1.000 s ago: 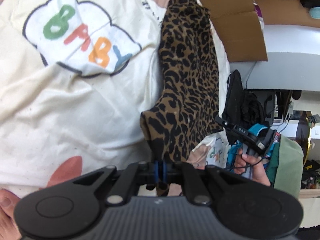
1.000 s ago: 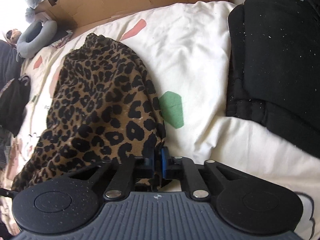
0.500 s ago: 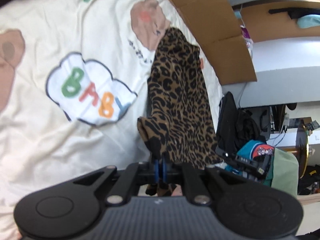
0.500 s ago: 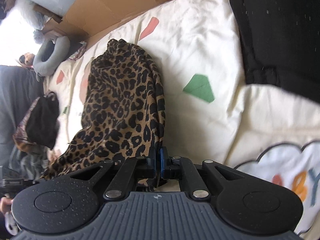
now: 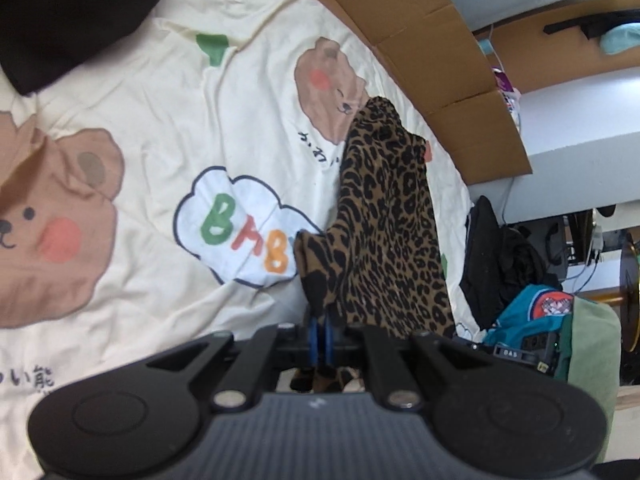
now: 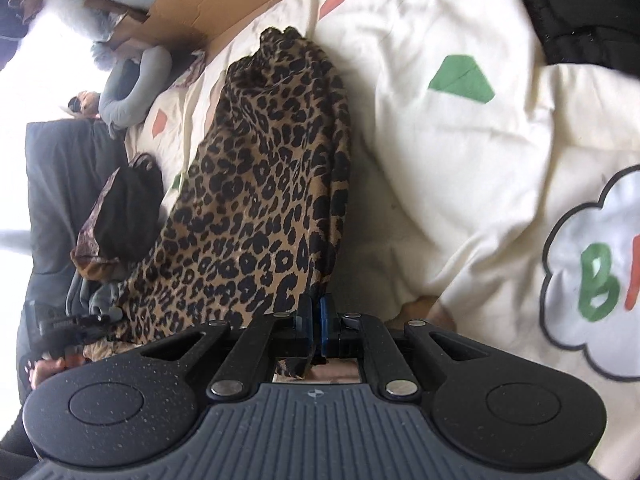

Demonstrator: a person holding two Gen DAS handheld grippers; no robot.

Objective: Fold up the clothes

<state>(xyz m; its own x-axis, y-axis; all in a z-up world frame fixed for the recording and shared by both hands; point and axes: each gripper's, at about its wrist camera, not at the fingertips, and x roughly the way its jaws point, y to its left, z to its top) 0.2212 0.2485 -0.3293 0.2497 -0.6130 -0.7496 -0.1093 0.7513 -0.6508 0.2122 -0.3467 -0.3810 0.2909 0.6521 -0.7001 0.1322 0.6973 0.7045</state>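
A leopard-print garment (image 5: 392,232) hangs stretched above a cream bedspread (image 5: 160,128) printed with bears and a "BABY" cloud. My left gripper (image 5: 320,330) is shut on one corner of it, the cloth bunched between the blue pads. In the right wrist view the same leopard-print garment (image 6: 264,208) runs away from my right gripper (image 6: 316,316), which is shut on another corner. Its far end rests on the bedspread (image 6: 460,184). The other gripper (image 6: 68,326) and a hand show at the lower left of that view.
A folded black garment (image 5: 68,12) lies at the top left of the bed; the same black garment (image 6: 580,8) appears at the top right in the right wrist view. Brown cardboard (image 5: 432,56) lines the bed's far side. A grey neck pillow (image 6: 132,88) and dark bags (image 5: 500,264) lie beyond.
Both grippers have lifted and pulled back, carrying the leopard-print garment up off the bed. More of the bedspread and the black garment has come into view.
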